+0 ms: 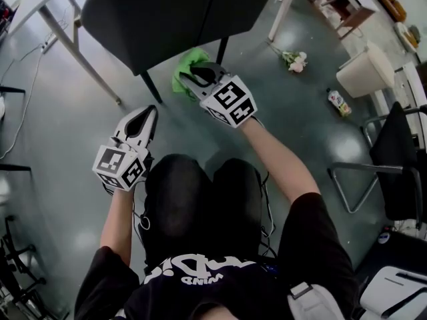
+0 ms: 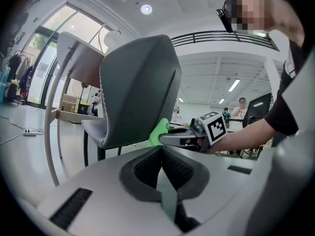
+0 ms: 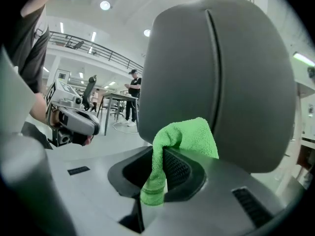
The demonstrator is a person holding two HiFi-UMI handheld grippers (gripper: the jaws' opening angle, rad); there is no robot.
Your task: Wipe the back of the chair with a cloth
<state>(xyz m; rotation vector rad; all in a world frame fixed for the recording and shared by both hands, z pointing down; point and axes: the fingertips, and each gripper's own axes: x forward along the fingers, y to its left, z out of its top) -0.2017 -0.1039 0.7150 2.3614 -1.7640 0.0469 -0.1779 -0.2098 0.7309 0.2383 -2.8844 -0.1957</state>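
While the right gripper (image 1: 197, 79) has its jaws clamped on the green cloth (image 3: 184, 136), held up against the low part of the dark chair back (image 3: 216, 68), I think the wiping is only just begun and most of the back is left. The left gripper (image 2: 161, 154) hangs near on the left, jaws together on nothing. The back looks smooth, and the big bright room has a shiny grey floor (image 1: 80, 132)
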